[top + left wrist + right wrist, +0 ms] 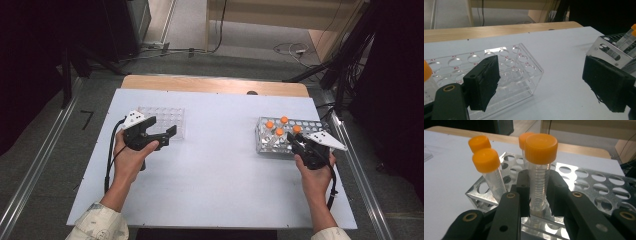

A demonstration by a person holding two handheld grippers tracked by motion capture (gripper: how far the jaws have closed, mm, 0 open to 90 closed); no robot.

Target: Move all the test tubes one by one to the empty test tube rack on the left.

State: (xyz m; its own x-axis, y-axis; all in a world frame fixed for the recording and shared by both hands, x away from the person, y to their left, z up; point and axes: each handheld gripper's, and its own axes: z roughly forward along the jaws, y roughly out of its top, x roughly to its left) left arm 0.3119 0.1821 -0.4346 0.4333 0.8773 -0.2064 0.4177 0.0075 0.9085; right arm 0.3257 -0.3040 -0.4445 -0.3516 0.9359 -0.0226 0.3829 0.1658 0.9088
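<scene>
gripping a clear graduated tube [539,185] with an orange cap, the right gripper [538,195] is pressing its two black pads against the tube's sides, jaws clamped on it while the tube is standing upright in a hole at the near edge of the metal rack [584,182]. in the high view the right gripper [296,141] is sitting at the near right corner of that rack, on the right side of the white table [220,165].

just beyond the held tube, three more orange-capped tubes [489,170] are standing in the same rack, two leaning slightly to the left, one directly behind the held tube and mostly hidden by it.

over on the left side of the table, the left gripper [161,136] is hovering with jaws wide apart and nothing between them, its pads [484,82] facing the clear plastic rack [506,70]. that rack is lying just beyond the left gripper, with labelled round wells along its top. one orange-capped tube [427,80] is showing at the near left edge of the left gripper view.
</scene>
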